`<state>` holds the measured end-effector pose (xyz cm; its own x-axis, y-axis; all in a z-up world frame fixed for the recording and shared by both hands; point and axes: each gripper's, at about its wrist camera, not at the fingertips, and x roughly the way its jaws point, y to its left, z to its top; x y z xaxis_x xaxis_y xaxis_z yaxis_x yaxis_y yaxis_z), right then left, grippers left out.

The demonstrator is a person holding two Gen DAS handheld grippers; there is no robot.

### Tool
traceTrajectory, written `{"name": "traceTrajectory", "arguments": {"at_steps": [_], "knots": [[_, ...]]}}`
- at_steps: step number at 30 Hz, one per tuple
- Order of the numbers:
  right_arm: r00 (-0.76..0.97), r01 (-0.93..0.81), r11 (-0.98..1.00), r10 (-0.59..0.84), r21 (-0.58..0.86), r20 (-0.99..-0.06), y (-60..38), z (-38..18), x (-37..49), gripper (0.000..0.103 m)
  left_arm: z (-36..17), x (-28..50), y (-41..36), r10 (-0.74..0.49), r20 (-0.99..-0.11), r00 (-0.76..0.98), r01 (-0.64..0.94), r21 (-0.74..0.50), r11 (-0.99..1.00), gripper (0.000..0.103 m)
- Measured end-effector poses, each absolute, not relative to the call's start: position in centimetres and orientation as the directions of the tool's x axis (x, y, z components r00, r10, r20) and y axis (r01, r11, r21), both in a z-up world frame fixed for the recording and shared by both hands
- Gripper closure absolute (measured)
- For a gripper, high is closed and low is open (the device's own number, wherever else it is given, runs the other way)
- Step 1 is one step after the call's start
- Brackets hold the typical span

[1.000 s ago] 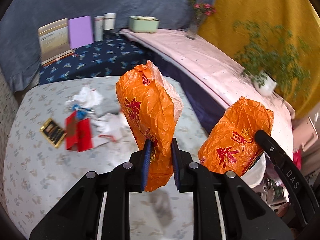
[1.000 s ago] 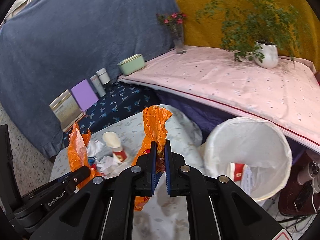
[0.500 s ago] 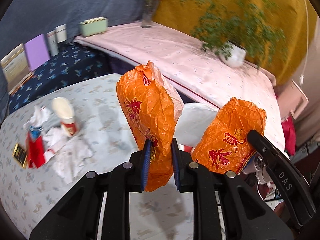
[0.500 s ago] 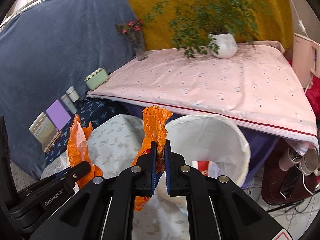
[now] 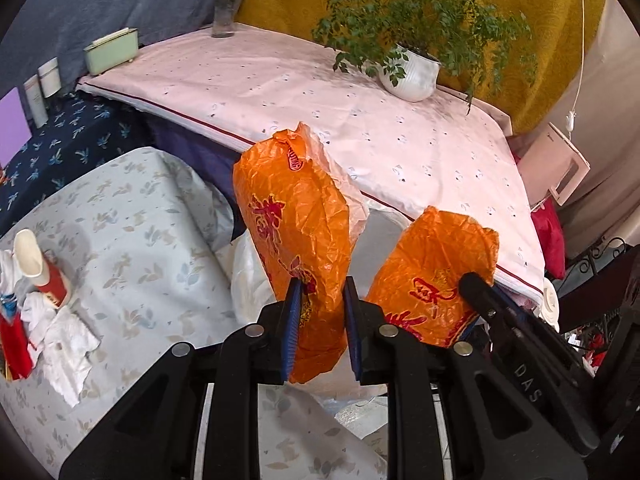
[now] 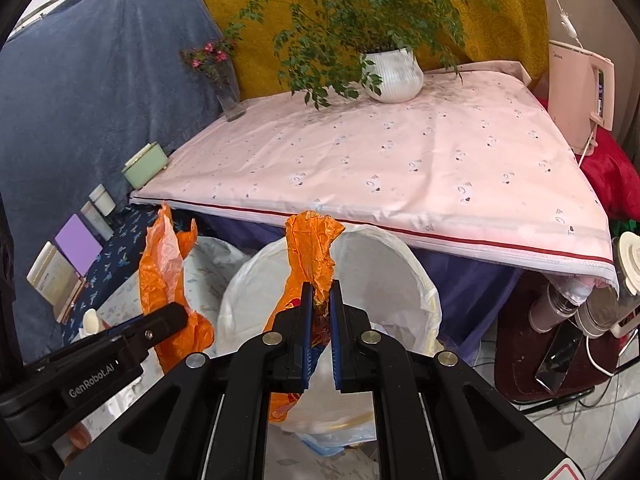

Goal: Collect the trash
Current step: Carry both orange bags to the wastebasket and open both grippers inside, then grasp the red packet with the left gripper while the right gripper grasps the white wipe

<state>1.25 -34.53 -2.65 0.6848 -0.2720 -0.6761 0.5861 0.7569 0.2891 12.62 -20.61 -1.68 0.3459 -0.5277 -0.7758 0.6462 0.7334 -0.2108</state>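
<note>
My left gripper [image 5: 322,320] is shut on one bunched side of an orange plastic bag [image 5: 296,224] with red print. My right gripper [image 6: 319,320] is shut on another orange bunch [image 6: 312,248], seen at the right of the left wrist view [image 5: 432,280]. Whether the two bunches join below is hidden. Both hang just in front of a white-lined bin [image 6: 384,264], whose open mouth lies behind the right gripper. A red and white paper cup [image 5: 38,268], crumpled tissues [image 5: 60,332] and a red packet [image 5: 14,344] lie on the leaf-patterned table [image 5: 140,232] at the left.
A pink-clothed table [image 6: 400,152] stands behind the bin, with a potted plant [image 6: 394,76], a flower vase [image 6: 228,92] and a green box [image 6: 146,164]. On the floor at the right lie cables, a phone [image 6: 560,356] and cups [image 6: 560,304].
Both grippers have swung right with the orange bag, away from the trash on the patterned table. The white bin has come from the right edge to straight ahead of the right gripper.
</note>
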Motion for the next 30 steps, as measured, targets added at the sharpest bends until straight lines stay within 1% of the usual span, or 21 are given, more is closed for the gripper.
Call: {"name": "traceTrajectory", "arguments": {"at_steps": [2,5,6,7,8,10,11,12,17,20,30], "knots": [[0.677,0.592,0.754,-0.272,0.286,-0.684,-34.8,-3.1,1.5,0.095,-2.0,12.9,-21.3,-0.538,-0.775,0.33,0.656,-0.221,0.722,0.078],[0.668,0.603,0.745,-0.276,0.285,-0.691,-35.2,-3.6,1.9,0.09,-2.1,13.1,-21.5,-0.544,-0.769,0.335,0.657,-0.223,0.72,0.072],[0.666,0.607,0.742,-0.28,0.284,-0.692,-35.3,-3.7,1.9,0.09,-2.1,13.1,-21.5,-0.542,-0.768,0.341,0.657,-0.218,0.722,0.068],[0.666,0.606,0.743,-0.278,0.284,-0.692,-35.2,-3.8,2.0,0.089,-2.2,13.2,-21.5,-0.537,-0.769,0.347,0.655,-0.212,0.726,0.059],[0.665,0.606,0.744,-0.279,0.283,-0.692,-35.1,-3.8,2.2,0.088,-2.2,13.2,-21.3,-0.536,-0.768,0.352,0.649,-0.212,0.731,0.055],[0.665,0.609,0.743,-0.287,0.278,-0.69,-35.1,-3.7,2.2,0.082,-2.1,13.4,-20.9,-0.534,-0.762,0.367,0.639,-0.21,0.74,0.047],[0.667,0.609,0.742,-0.29,0.278,-0.687,-35.0,-3.7,2.2,0.077,-2.0,13.4,-20.6,-0.532,-0.758,0.377,0.636,-0.206,0.744,0.045],[0.668,0.609,0.742,-0.291,0.279,-0.685,-34.9,-3.6,2.1,0.074,-1.9,13.4,-20.4,-0.53,-0.756,0.385,0.633,-0.201,0.748,0.044],[0.678,0.596,0.752,-0.283,0.282,-0.679,-34.1,-3.0,2.1,0.071,-1.7,13.8,-18.7,-0.516,-0.754,0.407,0.6,-0.205,0.773,0.041],[0.686,0.586,0.76,-0.282,0.28,-0.671,-33.3,-2.4,2.1,0.066,-1.4,14.1,-17.2,-0.508,-0.748,0.427,0.567,-0.216,0.795,0.039],[0.725,0.506,0.817,-0.229,0.276,-0.65,-28.7,-0.7,2.9,0.065,-0.3,15.6,-10.2,-0.449,-0.733,0.511,0.423,-0.24,0.873,0.038]]}}
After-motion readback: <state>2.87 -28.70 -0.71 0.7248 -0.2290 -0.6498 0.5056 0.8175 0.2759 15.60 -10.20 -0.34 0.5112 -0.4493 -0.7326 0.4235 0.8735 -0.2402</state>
